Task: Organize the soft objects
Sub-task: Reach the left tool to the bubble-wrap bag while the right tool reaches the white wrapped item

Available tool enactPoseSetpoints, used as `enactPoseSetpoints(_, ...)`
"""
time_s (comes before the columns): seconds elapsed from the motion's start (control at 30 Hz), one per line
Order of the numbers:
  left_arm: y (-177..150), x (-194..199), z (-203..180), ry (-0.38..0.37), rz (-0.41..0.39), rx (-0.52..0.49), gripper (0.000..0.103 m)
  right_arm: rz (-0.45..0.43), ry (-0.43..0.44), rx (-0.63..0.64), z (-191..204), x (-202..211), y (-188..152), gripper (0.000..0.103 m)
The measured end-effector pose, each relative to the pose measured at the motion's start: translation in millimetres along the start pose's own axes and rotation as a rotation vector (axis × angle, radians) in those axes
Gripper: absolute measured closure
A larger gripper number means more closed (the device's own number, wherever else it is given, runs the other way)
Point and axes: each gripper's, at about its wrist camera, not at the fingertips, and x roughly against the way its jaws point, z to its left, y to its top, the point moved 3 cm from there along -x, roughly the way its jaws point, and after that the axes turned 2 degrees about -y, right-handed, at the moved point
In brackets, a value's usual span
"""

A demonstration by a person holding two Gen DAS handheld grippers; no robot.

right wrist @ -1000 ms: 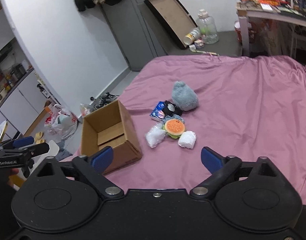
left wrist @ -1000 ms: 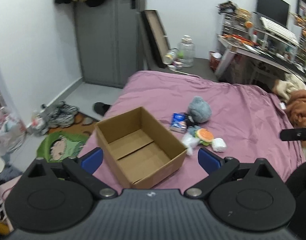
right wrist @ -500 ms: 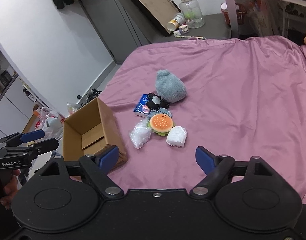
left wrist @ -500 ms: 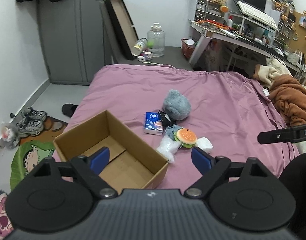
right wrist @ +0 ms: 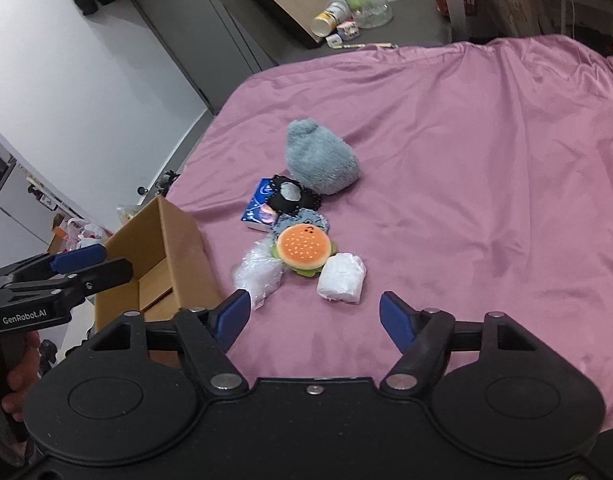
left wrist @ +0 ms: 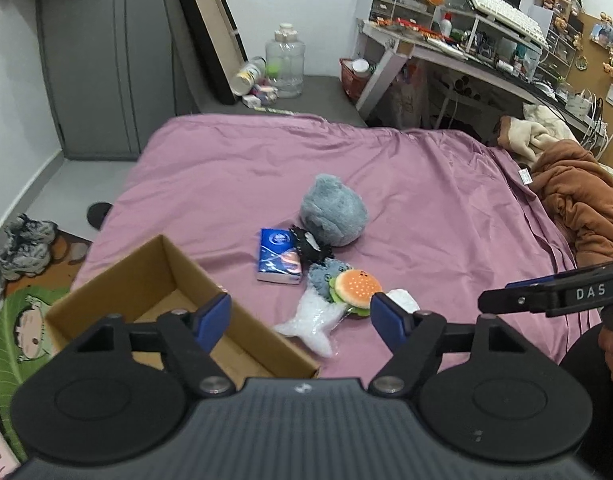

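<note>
Both tongs hang spread and empty over the pink bed (right wrist: pixel 486 152), the right gripper (right wrist: pixel 314 316) nearest, with the white wrapped bundle (right wrist: pixel 341 278) just ahead between its fingers, beside the burger plush (right wrist: pixel 304 249), cardboard box (right wrist: pixel 162 256) to its left.

Matte black left gripper (left wrist: pixel 301 321) and right gripper (right wrist: pixel 314 315) — blue-padded jaws, silver pivot screws, white lettering.
</note>
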Motion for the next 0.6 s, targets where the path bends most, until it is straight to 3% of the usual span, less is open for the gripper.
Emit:
enactPoseSetpoints(0.2,5.8,-35.8,-8.8,-0.014,0.067,-0.047,0.029,0.051,0.007,-0.014,-7.8,-27.0,7.3,0.033)
enactPoseSetpoints(0.37,9.8,-66.1,-14.4,-0.029,0.127,-0.085,0.031,0.100,0.020,-0.044,-17.0,-56.0,13.5,0.040)
enactPoseSetpoints(0.6,9.3,-105.7,-13.0,-0.024,0.258,-0.111,0.035,0.158,0.046,-0.124,-34.2,-89.9,15.1,0.045)
